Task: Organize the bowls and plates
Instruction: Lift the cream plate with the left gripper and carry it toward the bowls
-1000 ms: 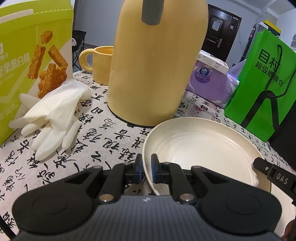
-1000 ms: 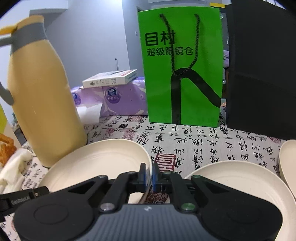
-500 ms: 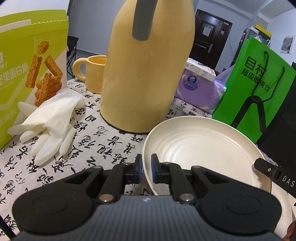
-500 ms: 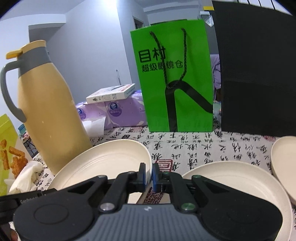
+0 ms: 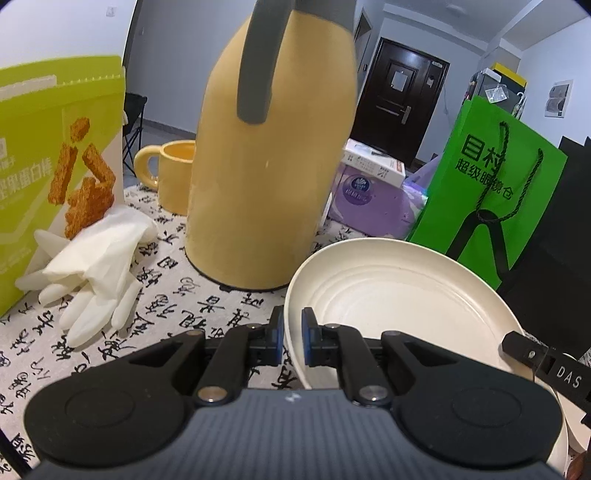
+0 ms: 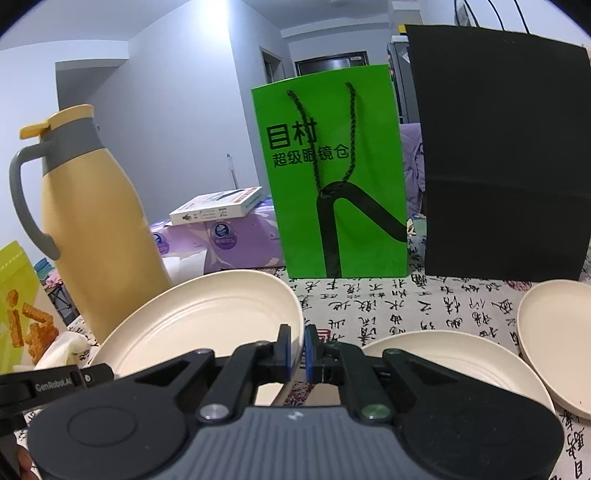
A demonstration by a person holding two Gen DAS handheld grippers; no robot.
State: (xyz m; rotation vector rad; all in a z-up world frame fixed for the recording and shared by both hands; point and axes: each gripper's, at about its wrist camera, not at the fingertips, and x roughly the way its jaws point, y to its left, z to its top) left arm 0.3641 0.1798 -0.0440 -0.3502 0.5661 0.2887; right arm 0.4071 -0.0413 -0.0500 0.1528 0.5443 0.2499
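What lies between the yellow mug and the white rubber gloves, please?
Only bare calligraphy tablecloth separates the yellow mug from the white rubber gloves, seen in the left wrist view.

The walls (image 6: 177,122) are pale grey-blue and plain, under a white ceiling (image 5: 461,22) that steps down in a soffit. A dark door (image 5: 399,99) with a metal handle and a paper taped at head height stands closed at the far end of the room. Right of it a small picture (image 5: 557,98) hangs on the wall. A folding chair (image 5: 133,122) stands on the grey floor (image 5: 166,127) at the far left. The surface (image 6: 406,302) wears a white cloth printed with black calligraphy and red seals. Light is soft and even, brightest on the upper wall.
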